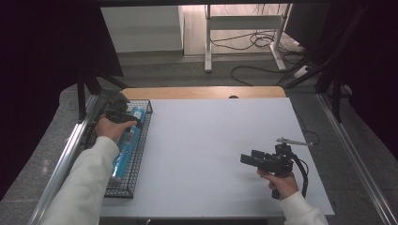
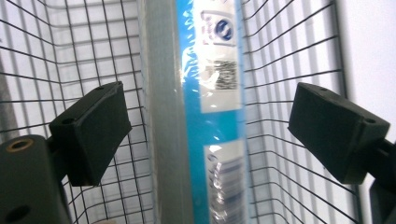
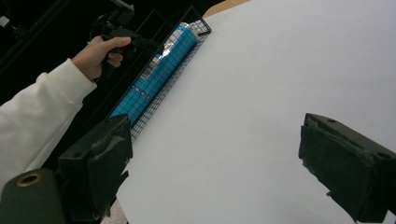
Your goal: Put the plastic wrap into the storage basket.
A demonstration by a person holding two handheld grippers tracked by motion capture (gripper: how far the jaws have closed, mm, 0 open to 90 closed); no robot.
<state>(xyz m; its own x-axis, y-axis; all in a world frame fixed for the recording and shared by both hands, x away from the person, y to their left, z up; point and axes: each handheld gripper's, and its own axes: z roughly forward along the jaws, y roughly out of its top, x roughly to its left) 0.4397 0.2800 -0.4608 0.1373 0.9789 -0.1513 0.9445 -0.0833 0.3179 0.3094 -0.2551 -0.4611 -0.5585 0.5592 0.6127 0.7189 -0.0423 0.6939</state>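
Left tool (image 2: 205, 135) hovers wide open, holding nothing, over a long blue packet (image 2: 219, 116) lying in a wire basket (image 1: 141, 150) at the table's (image 1: 211, 150) left edge; right tool (image 1: 256, 160) waits open, empty; likely next: lower, then close on the packet.

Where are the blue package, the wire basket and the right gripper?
blue package (image 3: 156, 77): right gripper view, middle of its blue gridded face.
wire basket (image 1: 136, 161): high view, right side wall.
right gripper (image 1: 251, 158): high view, between its open jaws.

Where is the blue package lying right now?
In the high view, the blue package lies lengthwise inside the black wire basket at the table's left edge, under the left tool.
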